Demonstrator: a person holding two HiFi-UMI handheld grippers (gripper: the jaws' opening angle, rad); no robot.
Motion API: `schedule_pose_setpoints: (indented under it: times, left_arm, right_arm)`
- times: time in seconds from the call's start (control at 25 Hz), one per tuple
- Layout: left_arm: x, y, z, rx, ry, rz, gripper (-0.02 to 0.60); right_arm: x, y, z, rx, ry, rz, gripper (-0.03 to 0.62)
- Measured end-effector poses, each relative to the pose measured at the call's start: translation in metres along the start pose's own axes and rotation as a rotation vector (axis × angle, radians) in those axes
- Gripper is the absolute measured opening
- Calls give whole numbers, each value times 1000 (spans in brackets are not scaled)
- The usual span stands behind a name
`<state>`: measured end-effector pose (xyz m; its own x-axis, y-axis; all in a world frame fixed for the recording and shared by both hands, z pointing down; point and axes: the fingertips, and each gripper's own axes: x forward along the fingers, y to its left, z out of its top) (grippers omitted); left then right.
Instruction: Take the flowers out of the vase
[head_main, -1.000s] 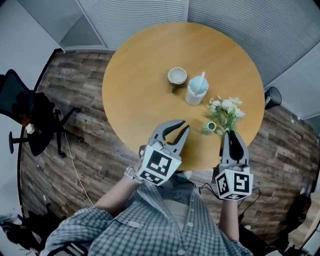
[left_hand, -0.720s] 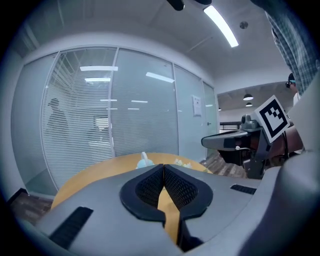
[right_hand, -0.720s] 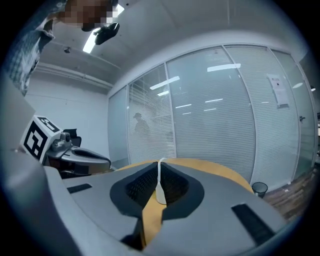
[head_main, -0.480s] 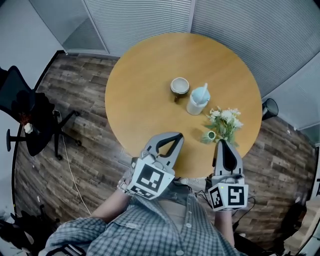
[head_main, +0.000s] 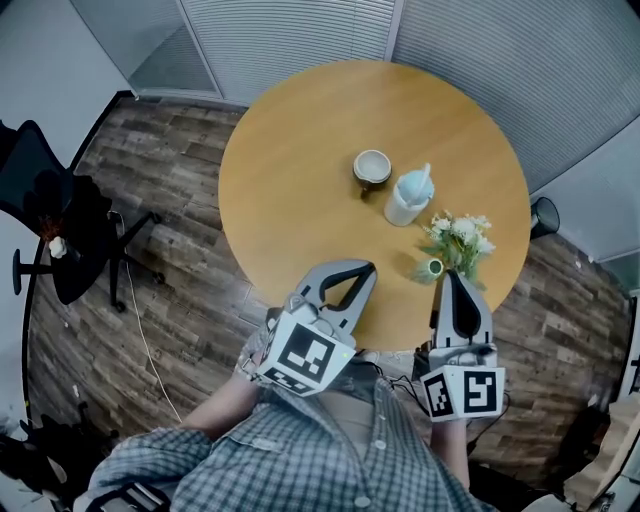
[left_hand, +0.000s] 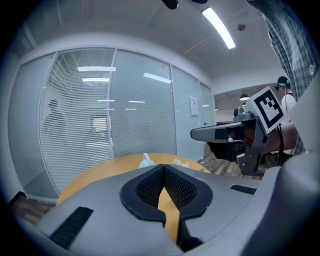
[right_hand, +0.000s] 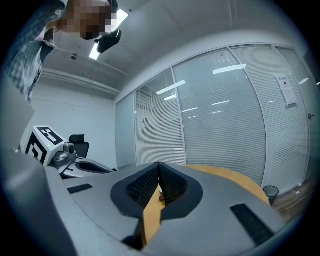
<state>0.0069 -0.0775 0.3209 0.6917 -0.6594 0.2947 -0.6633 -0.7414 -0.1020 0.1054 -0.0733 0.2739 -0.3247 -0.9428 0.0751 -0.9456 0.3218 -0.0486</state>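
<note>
Both grippers hang over the near edge of the round tabletop (head_main: 300, 170), each one empty. The left gripper (head_main: 366, 271) has its jaws pressed together with nothing between the pads, and the left gripper view shows the ribbed pads meeting in a closed seam. The right gripper (head_main: 452, 278) is likewise pinched closed on nothing, its jaws pointing up the tabletop. The flowers (head_main: 462, 238), white blooms with green leaves, sit near the right-hand edge, just past the right gripper's tip and apart from it. A small green vase (head_main: 433, 267) is right against them on their near side; whether the stems are in it cannot be made out. Farther in stands a white and pale blue jug (head_main: 408, 200), and beyond that a cup (head_main: 372, 166), the two close together. A dark chair (head_main: 60, 230) stands on the wood floor (head_main: 170, 300) well to the left. Checked shirt sleeves run to both grippers.
</note>
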Motion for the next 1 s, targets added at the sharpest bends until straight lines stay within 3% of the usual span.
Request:
schedule_pose_setpoints:
  times: [1.0]
  left_arm:
    - [-1,-7,-7,13,-7,-139,8]
  right_arm:
    - [-7,17,-17,-2,55,-46,11]
